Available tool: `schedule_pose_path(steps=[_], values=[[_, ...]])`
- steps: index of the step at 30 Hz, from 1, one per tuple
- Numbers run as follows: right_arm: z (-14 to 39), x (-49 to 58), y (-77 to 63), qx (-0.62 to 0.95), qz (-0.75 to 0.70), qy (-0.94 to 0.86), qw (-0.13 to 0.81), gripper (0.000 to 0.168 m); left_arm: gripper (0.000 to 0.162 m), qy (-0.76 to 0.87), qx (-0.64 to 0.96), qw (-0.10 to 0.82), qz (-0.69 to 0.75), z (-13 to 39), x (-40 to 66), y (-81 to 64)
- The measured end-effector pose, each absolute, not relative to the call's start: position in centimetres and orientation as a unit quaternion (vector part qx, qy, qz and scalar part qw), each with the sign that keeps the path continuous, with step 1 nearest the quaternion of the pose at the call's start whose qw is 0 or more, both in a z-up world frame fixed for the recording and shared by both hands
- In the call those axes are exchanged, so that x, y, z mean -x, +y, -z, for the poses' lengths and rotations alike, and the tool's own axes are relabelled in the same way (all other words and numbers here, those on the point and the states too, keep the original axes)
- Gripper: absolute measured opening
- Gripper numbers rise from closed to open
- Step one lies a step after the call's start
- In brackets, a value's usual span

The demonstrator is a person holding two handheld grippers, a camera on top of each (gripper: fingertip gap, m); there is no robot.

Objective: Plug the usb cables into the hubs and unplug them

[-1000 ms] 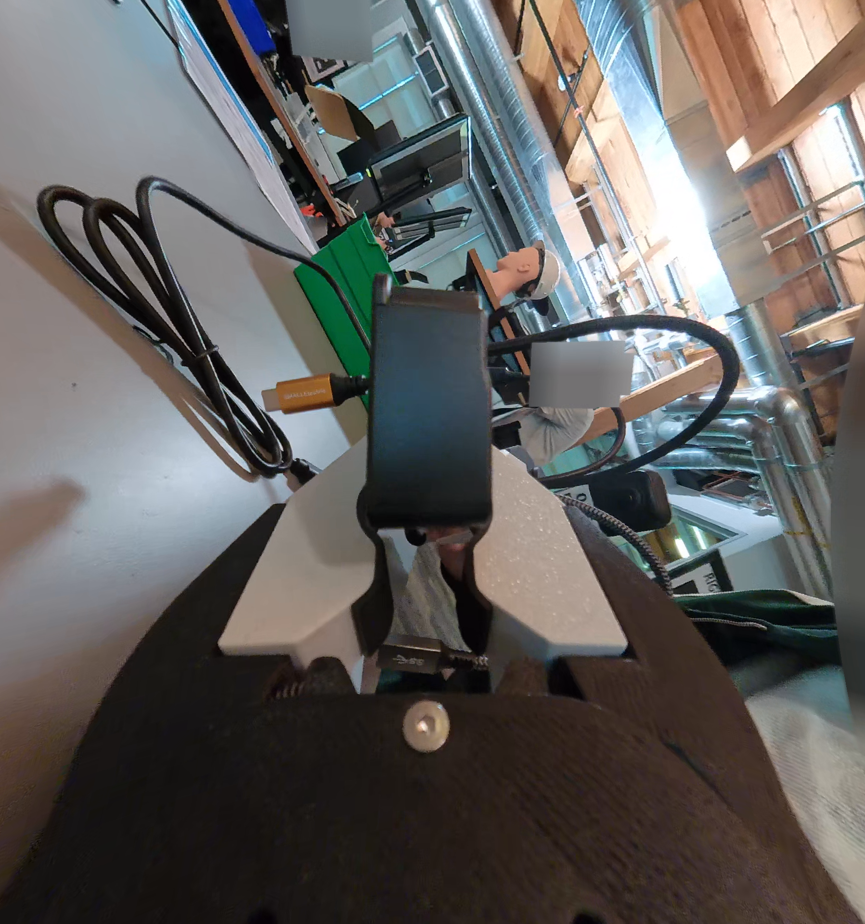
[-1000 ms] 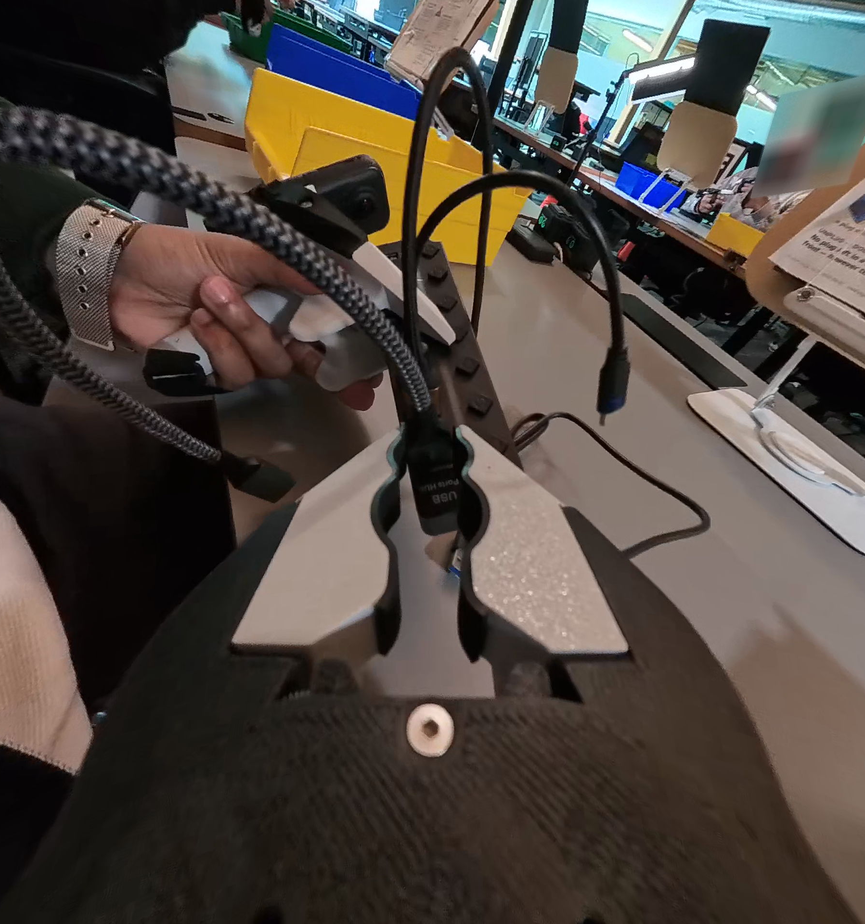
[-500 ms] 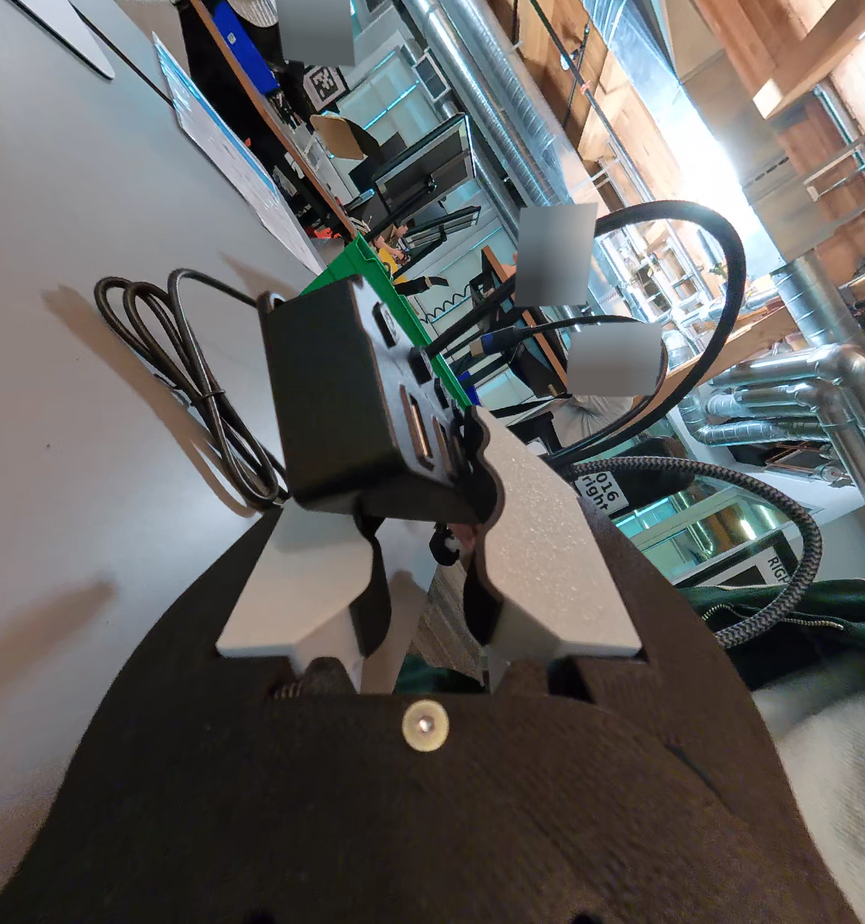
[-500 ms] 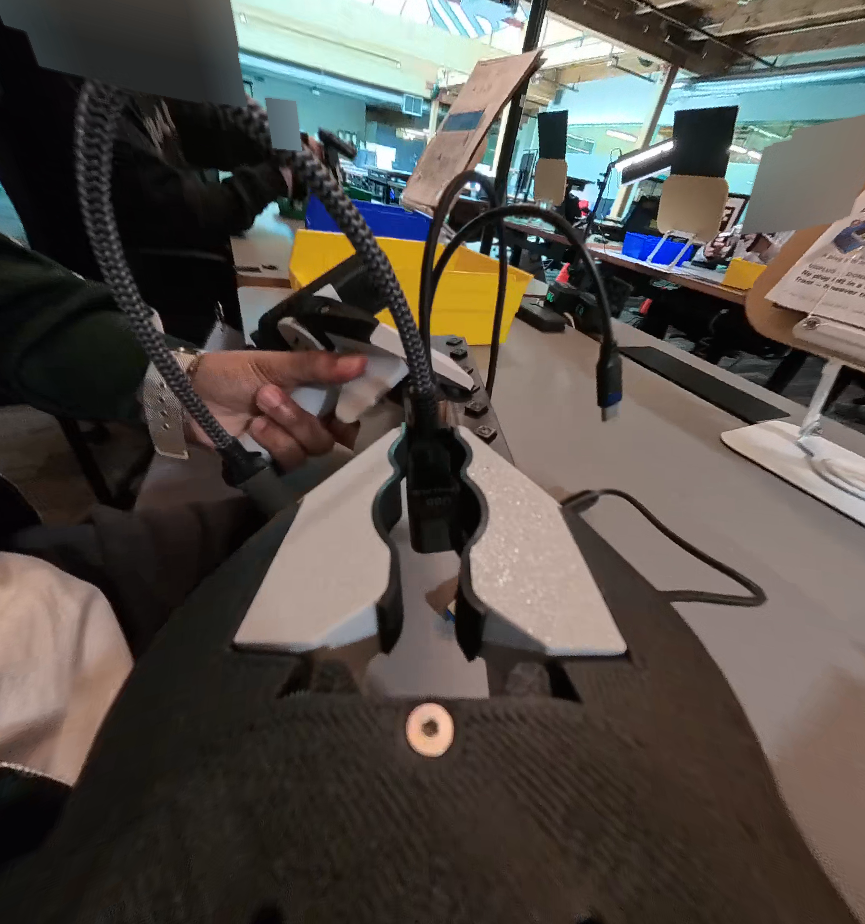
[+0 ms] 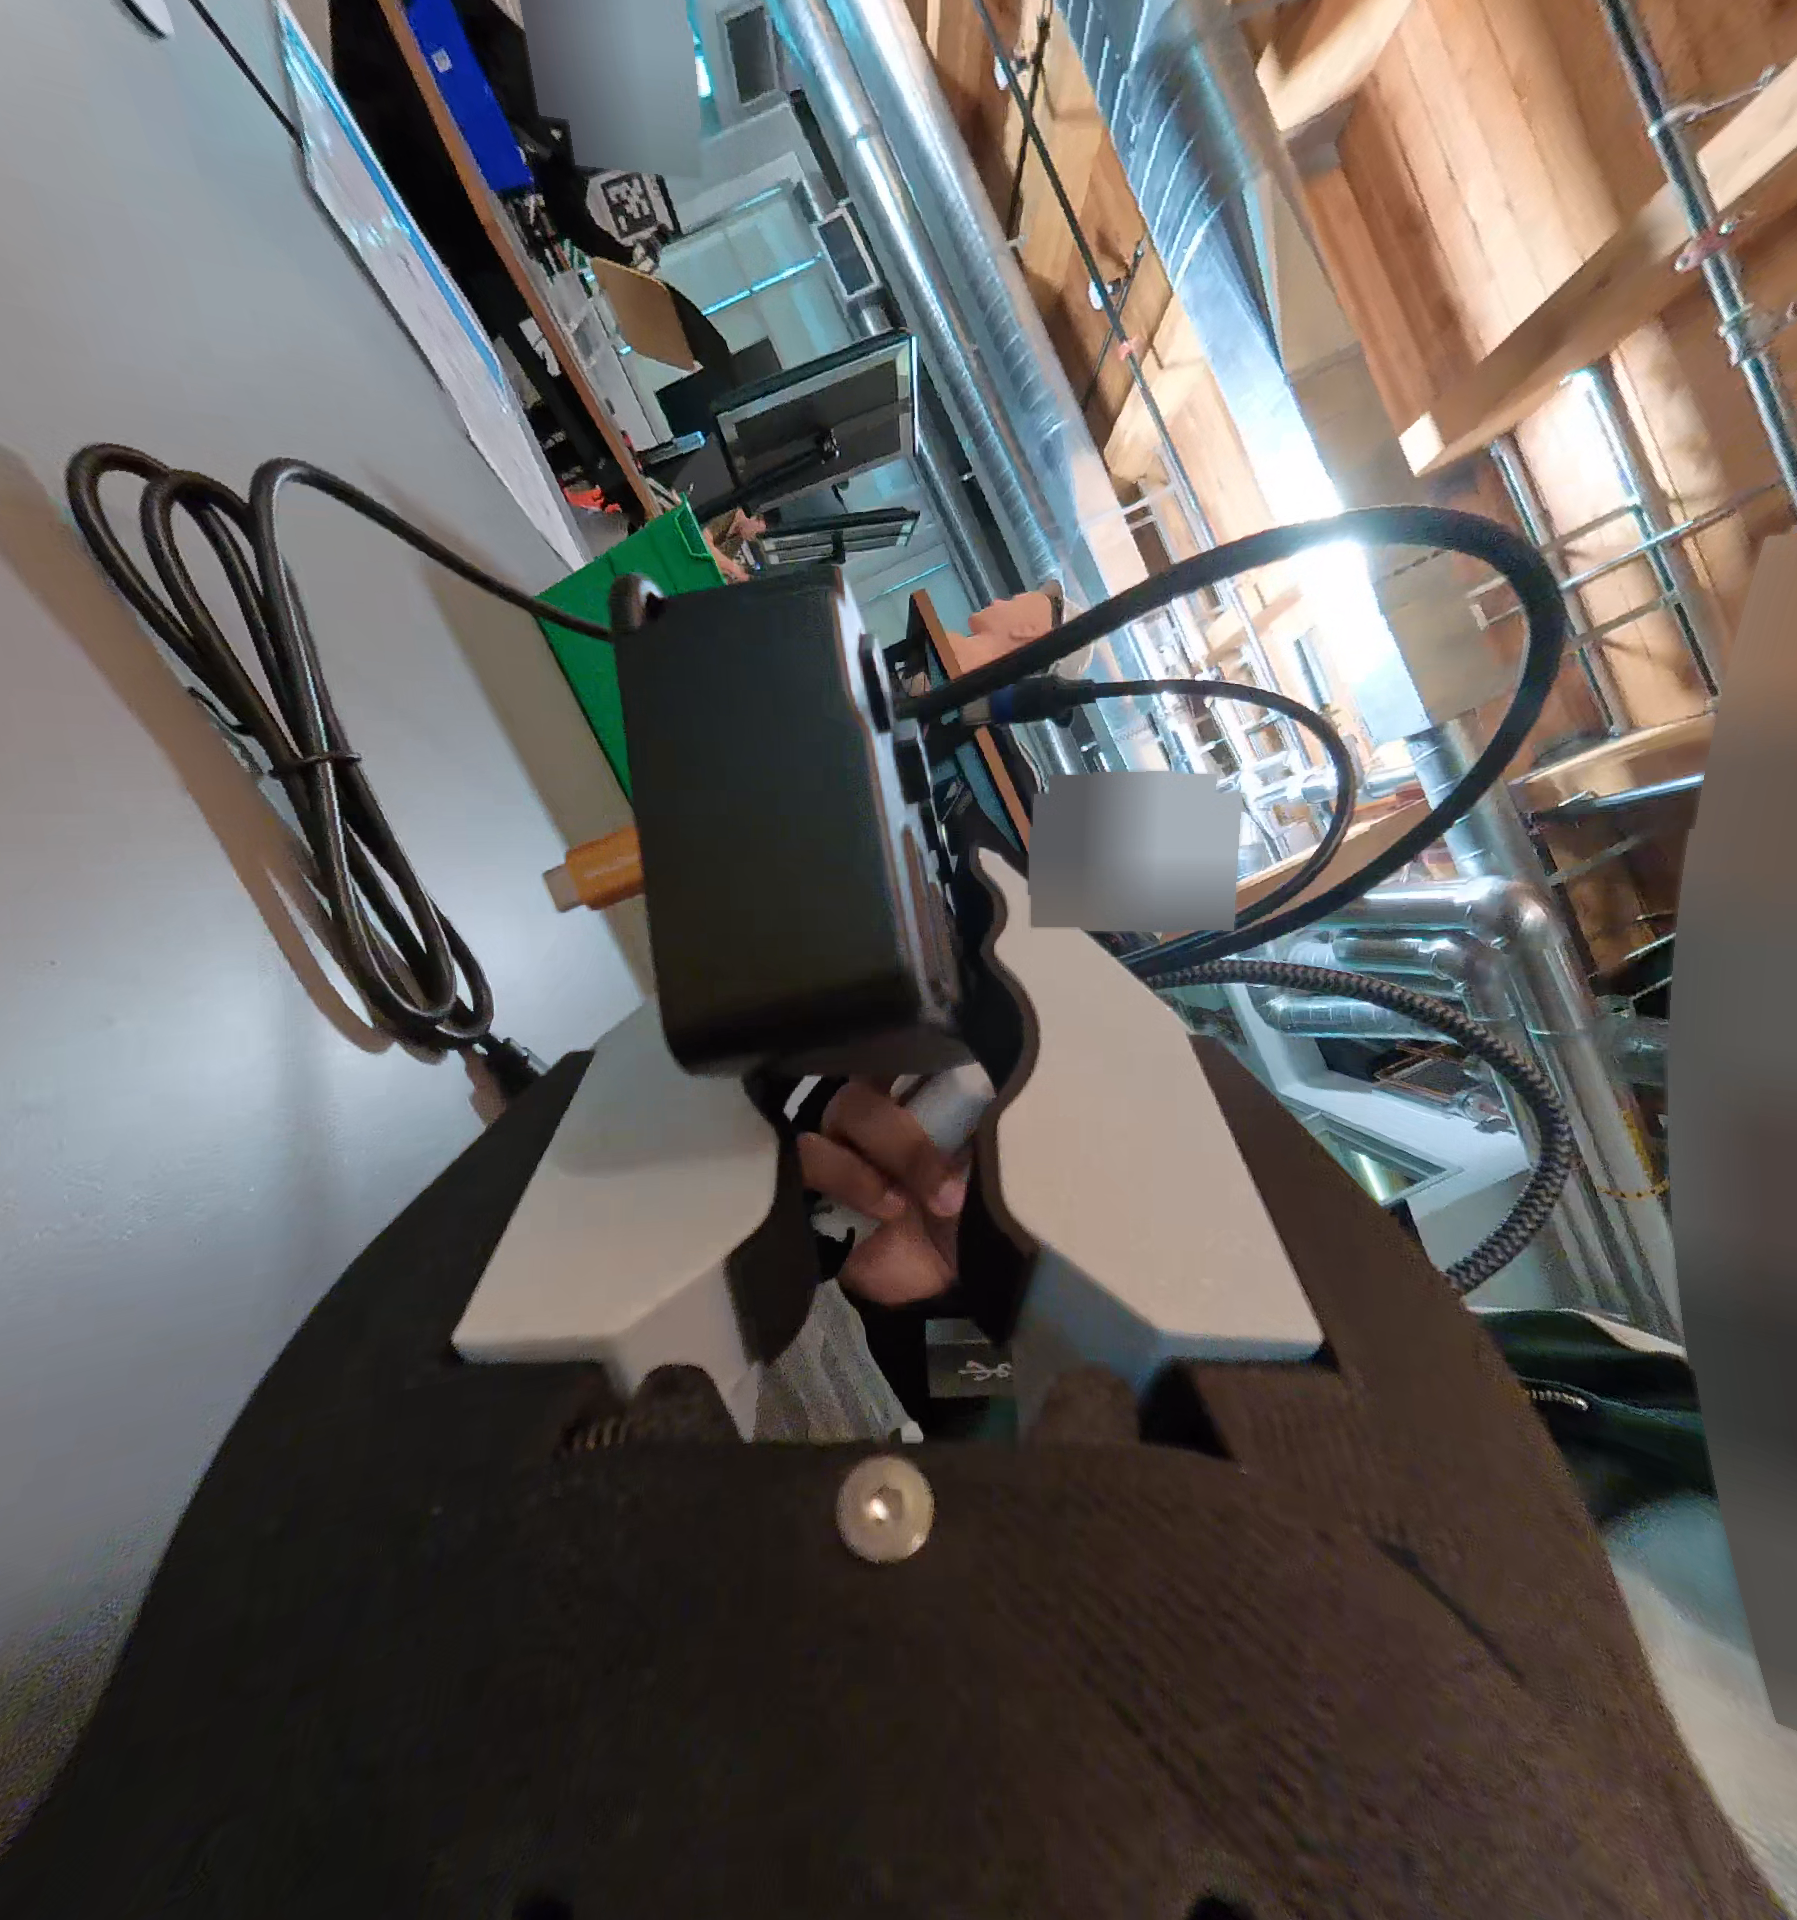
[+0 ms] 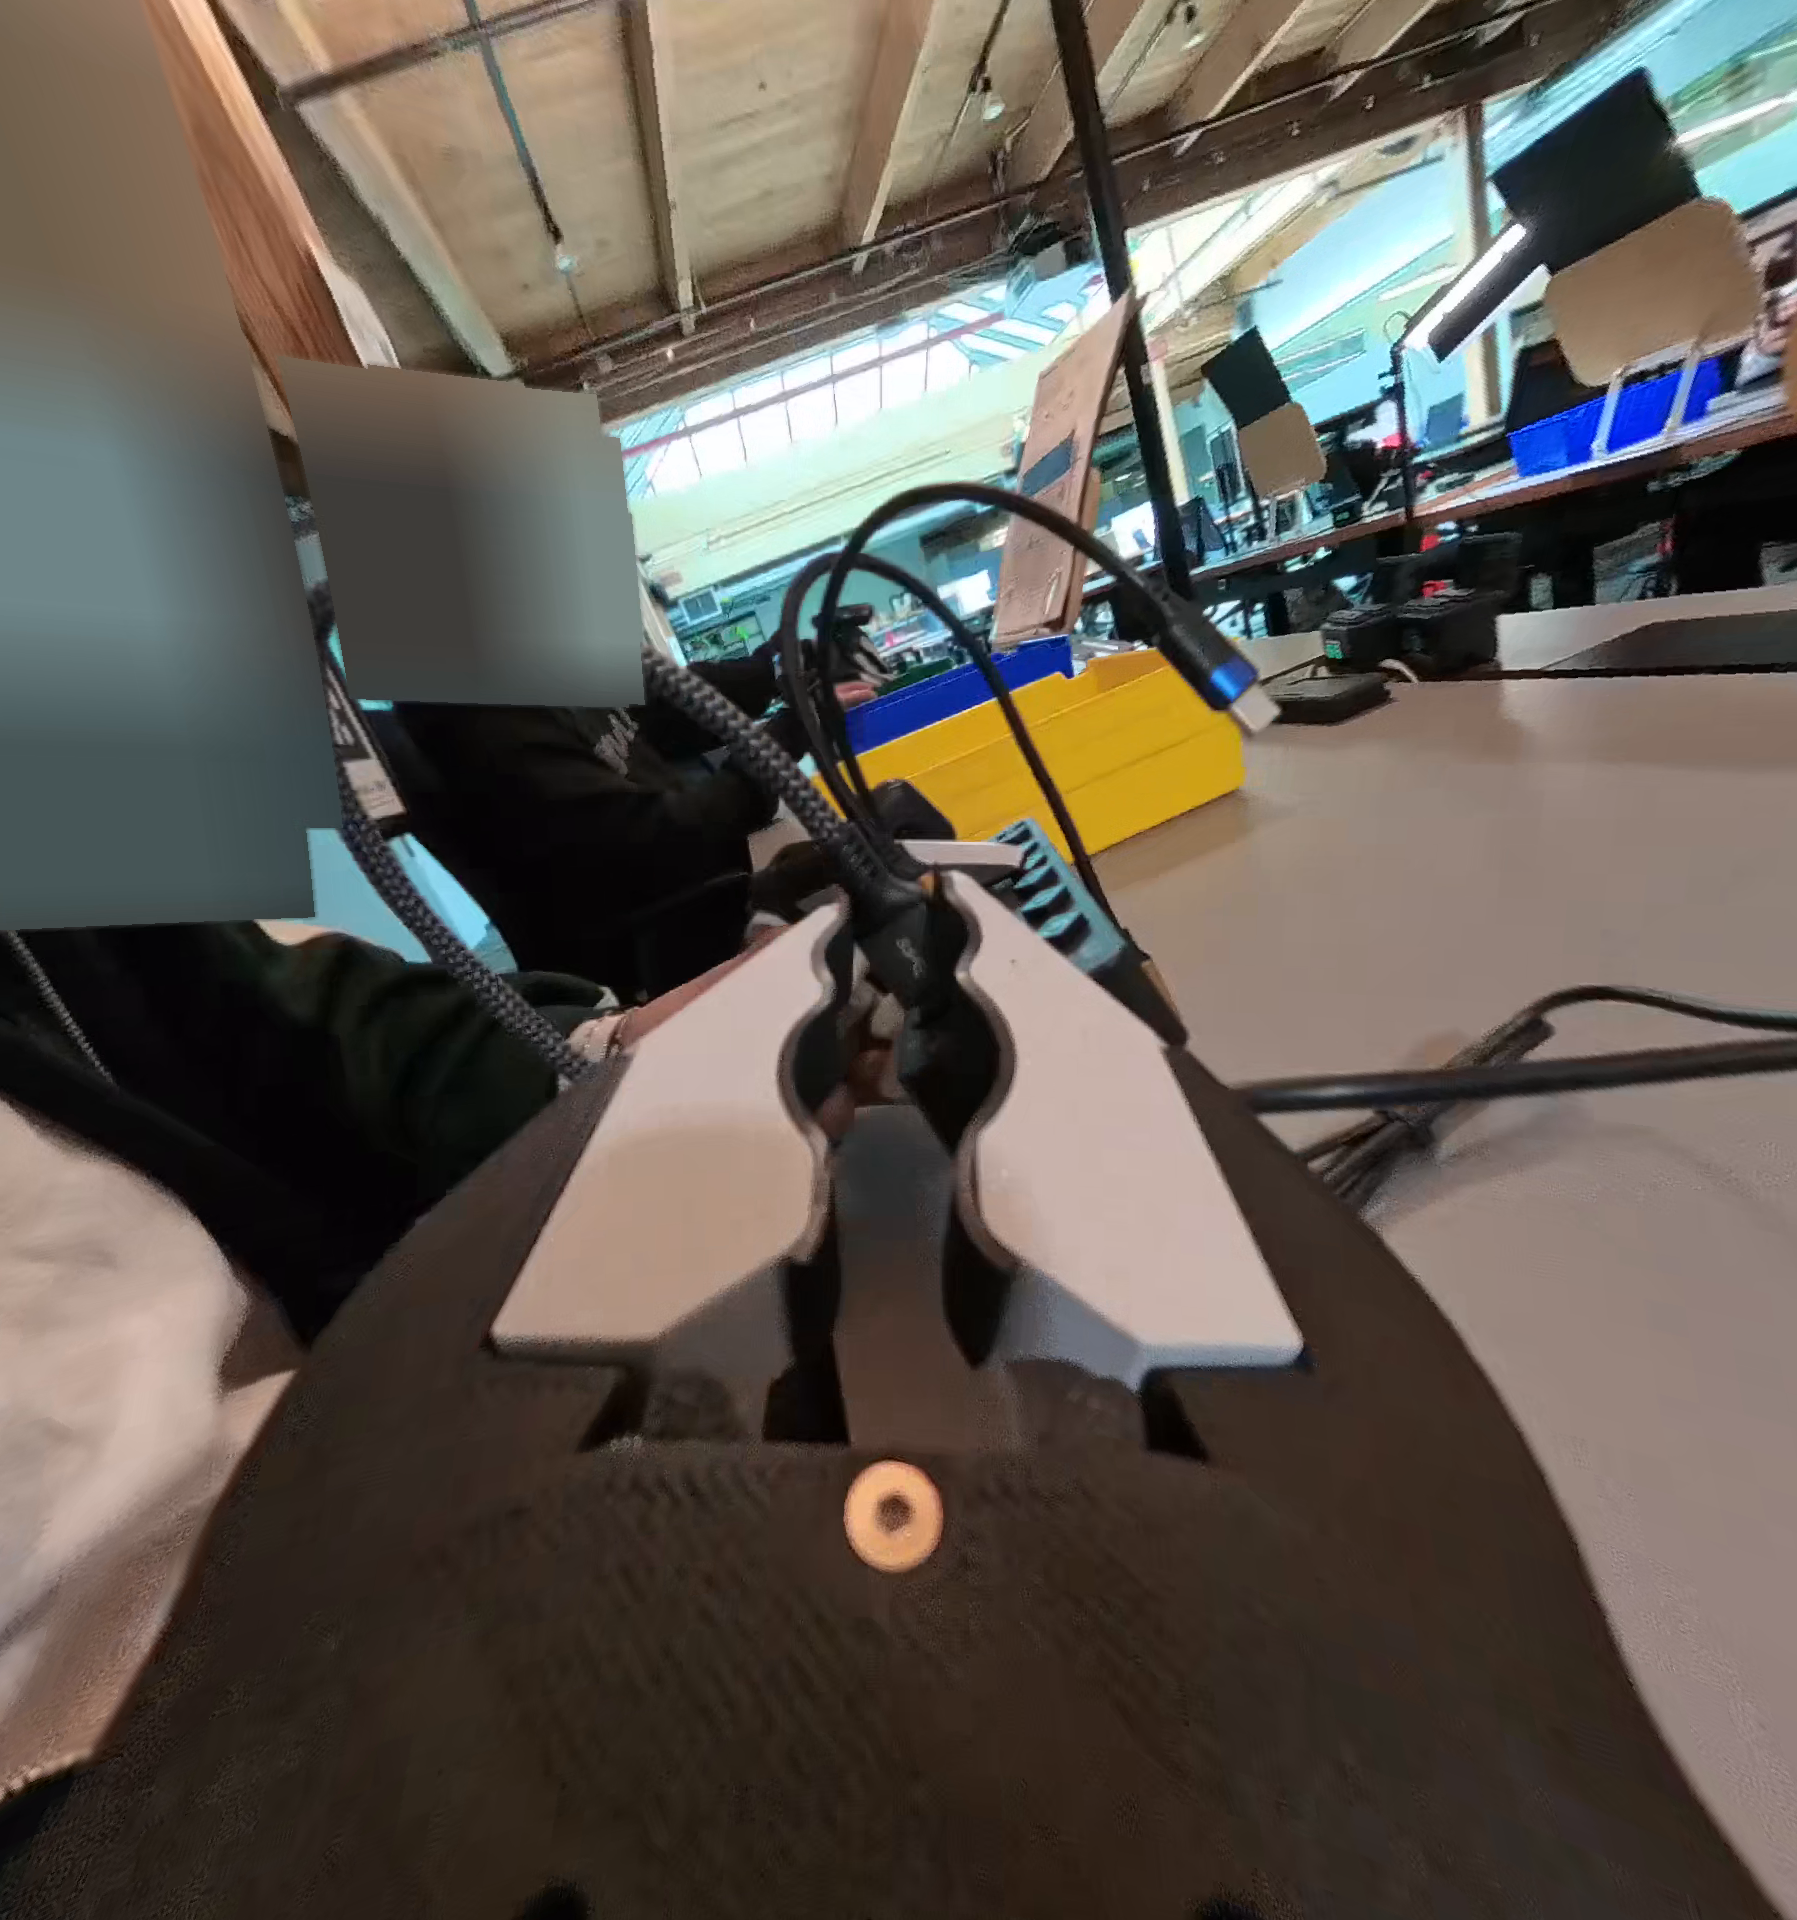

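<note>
Two grippers were at work over a grey table (image 6: 1496,831). The left gripper (image 5: 878,1049) had its white fingers (image 5: 1112,1143) pressed together on the bottom end of a black hub (image 5: 769,821), so the hub was held up off the table and tipped a bit. A thin black cable (image 5: 1289,727) with a blue end was stuck into the side of the hub and made a loop in the air. A thicker black cable (image 5: 1445,561) looped above it. An orange plug (image 5: 598,873) peeked out from behind the hub. A tied bundle of black cord (image 5: 333,790) lay flat on the table, and one strand ran from it up to the top of the hub. A green bin (image 5: 603,634) sat farther back. The right gripper (image 6: 899,997) had its fingers (image 6: 1081,1143) squeezed on a black plug (image 6: 915,956) at the end of a braided cable (image 6: 748,748). That plug was right next to the side of the hub (image 6: 1060,904) with the ports, but whether it was pushed in could not be seen. Another cable's blue and silver plug (image 6: 1226,686) hung free in the air. A yellow bin (image 6: 1081,758) and a blue bin (image 6: 967,675) sat behind on the table. A hand (image 5: 894,1216) showed between the left gripper's fingers.
</note>
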State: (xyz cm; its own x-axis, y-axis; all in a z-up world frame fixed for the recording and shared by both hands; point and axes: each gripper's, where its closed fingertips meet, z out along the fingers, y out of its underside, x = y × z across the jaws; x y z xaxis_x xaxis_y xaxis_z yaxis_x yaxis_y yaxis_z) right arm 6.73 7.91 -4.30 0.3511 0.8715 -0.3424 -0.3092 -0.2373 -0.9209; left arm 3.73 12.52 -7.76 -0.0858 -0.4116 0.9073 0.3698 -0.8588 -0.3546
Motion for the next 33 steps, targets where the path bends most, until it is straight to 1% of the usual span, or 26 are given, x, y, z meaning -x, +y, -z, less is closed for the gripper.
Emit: schedule_pose_path(steps=[1, 10, 11, 13, 15, 24, 27, 30, 33], values=[[4.3, -6.8, 7.9, 0.592, -0.512, -0.241, 0.573, 0.012, 0.025, 0.024, 0.622, 0.267, 0.735, 7.7, -3.8, 12.4], [4.8, -6.7, 8.1, 0.61, -0.502, -0.237, 0.565, 0.013, 0.031, 0.056, 0.635, 0.291, 0.713, 7.9, -3.5, 12.4], [4.8, -6.9, 8.3, 0.61, -0.51, -0.224, 0.564, 0.013, 0.033, 0.063, 0.636, 0.294, 0.711, 7.9, -3.6, 12.2], [5.0, -7.4, 8.7, 0.613, -0.526, -0.196, 0.555, 0.014, 0.042, 0.084, 0.643, 0.299, 0.7, 8.1, -4.0, 11.8], [5.3, -7.8, 9.0, 0.616, -0.534, -0.18, 0.55, 0.014, 0.044, 0.095, 0.655, 0.305, 0.685, 8.5, -4.2, 11.7], [5.4, -8.7, 9.6, 0.618, -0.548, -0.147, 0.544, 0.014, 0.043, 0.096, 0.655, 0.29, 0.692, 9.0, -4.5, 11.4], [4.8, -9.7, 9.8, 0.608, -0.548, -0.139, 0.558, 0.014, 0.052, 0.098, 0.655, 0.266, 0.7, 9.3, -4.5, 11.2], [4.2, -11.3, 10.2, 0.603, -0.529, -0.142, 0.58, 0.014, 0.051, 0.103, 0.651, 0.234, 0.715, 9.4, -4.2, 11.0], [4.3, -12.6, 10.6, 0.611, -0.508, -0.15, 0.589, 0.013, 0.051, 0.12, 0.663, 0.234, 0.701, 9.7, -3.6, 11.5]])
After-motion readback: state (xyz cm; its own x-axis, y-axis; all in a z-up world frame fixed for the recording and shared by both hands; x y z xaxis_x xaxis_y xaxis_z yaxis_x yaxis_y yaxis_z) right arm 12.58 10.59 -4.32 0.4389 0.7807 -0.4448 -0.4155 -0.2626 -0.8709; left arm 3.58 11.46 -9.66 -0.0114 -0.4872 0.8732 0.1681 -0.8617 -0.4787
